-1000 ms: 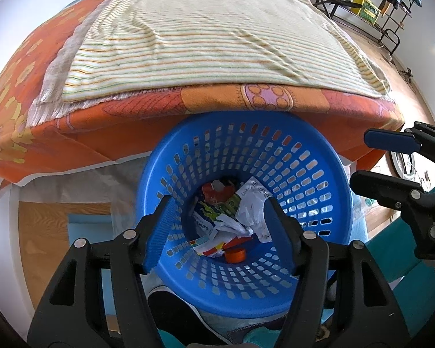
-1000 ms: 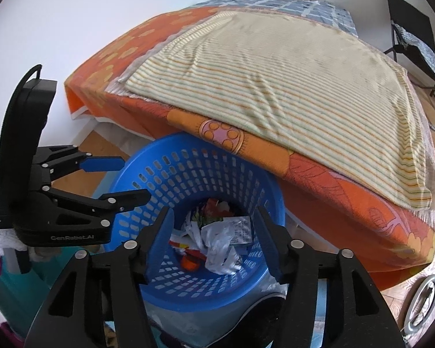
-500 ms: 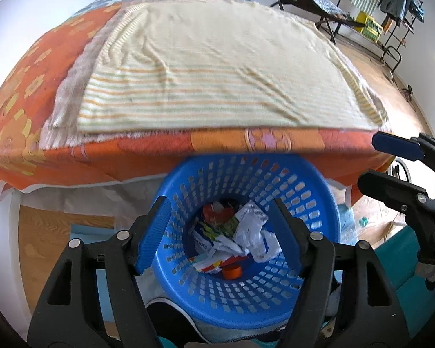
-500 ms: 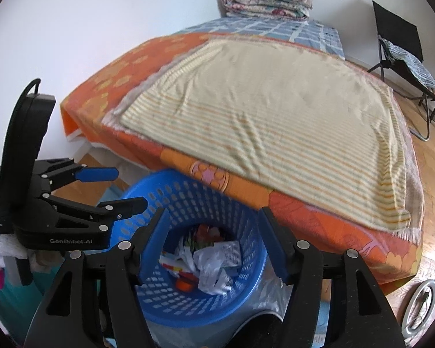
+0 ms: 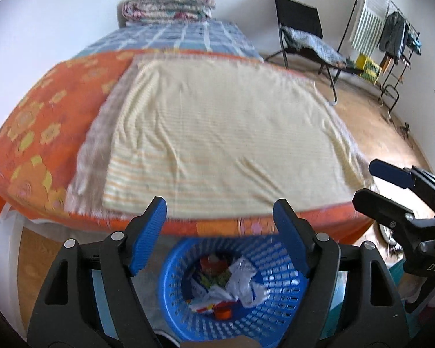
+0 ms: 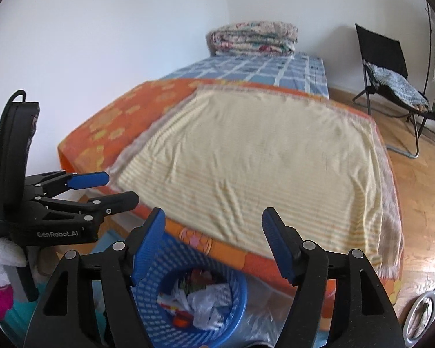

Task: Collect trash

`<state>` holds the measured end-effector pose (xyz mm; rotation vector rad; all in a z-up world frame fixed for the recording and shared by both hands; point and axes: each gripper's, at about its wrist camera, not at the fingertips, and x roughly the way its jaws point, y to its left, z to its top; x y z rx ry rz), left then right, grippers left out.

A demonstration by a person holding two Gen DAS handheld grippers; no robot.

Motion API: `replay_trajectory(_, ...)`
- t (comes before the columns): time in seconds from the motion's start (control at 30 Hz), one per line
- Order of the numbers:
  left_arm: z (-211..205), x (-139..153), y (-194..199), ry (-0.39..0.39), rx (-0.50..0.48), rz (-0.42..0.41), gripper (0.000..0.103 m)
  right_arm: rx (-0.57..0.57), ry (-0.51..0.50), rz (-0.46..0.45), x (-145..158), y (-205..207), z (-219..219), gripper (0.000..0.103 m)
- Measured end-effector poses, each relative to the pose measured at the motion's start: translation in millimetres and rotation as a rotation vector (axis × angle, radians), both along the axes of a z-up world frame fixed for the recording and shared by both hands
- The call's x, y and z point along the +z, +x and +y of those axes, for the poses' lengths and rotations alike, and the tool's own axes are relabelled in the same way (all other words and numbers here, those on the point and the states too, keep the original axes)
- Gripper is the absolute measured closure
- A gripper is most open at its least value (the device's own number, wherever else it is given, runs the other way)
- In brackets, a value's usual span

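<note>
A blue perforated basket (image 5: 278, 316) stands on the floor at the foot of the bed, also in the right wrist view (image 6: 237, 298). It holds crumpled wrappers and white plastic trash (image 5: 240, 281) (image 6: 203, 298). My left gripper (image 5: 221, 220) is open and empty, raised above the basket. My right gripper (image 6: 214, 226) is open and empty, also above it. Each gripper shows in the other's view: the right one (image 5: 391, 185) and the left one (image 6: 110, 188).
A bed (image 5: 43, 133) with an orange cover and a striped cream blanket (image 5: 226, 145) fills the middle. A folded quilt (image 5: 168, 5) lies at its head. A black folding chair (image 5: 301, 34) and a drying rack (image 5: 391, 29) stand on the wooden floor at the right.
Both grippers have lifted up and away from the basket, which now sits small and low in both views. The bed and room beyond have come into sight. Both jaws stay open.
</note>
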<state>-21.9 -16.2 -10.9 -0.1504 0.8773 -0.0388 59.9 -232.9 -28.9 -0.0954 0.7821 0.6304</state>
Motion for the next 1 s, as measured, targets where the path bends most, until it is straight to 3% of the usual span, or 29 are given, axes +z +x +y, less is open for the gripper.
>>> replay_trajectory(0.23, 0, 37, 11, 0.034, 0.020, -0.110, 0.022, -0.030, 0.028, -0.114, 27, 10, -3, 0.025)
replay_trajectory(0.37, 2, 52, 15, 0.000, 0.036, -0.163, 0.016, -0.062, 0.051, -0.165, 38, 16, -8, 0.025)
replay_trajectory(0.67, 0, 62, 20, 0.021, 0.085, -0.213, 0.007, -0.131, 0.148, -0.153, 39, 36, -26, 0.023)
replay_trajectory(0.73, -2, 63, 20, 0.040, 0.097, -0.225, 0.002, -0.134, 0.153, -0.148, 37, 40, -26, 0.023)
replay_trajectory(1.0, -4, 61, 25, 0.039, 0.114, -0.221, 0.002, -0.144, 0.137, -0.135, 28, 46, -26, 0.022)
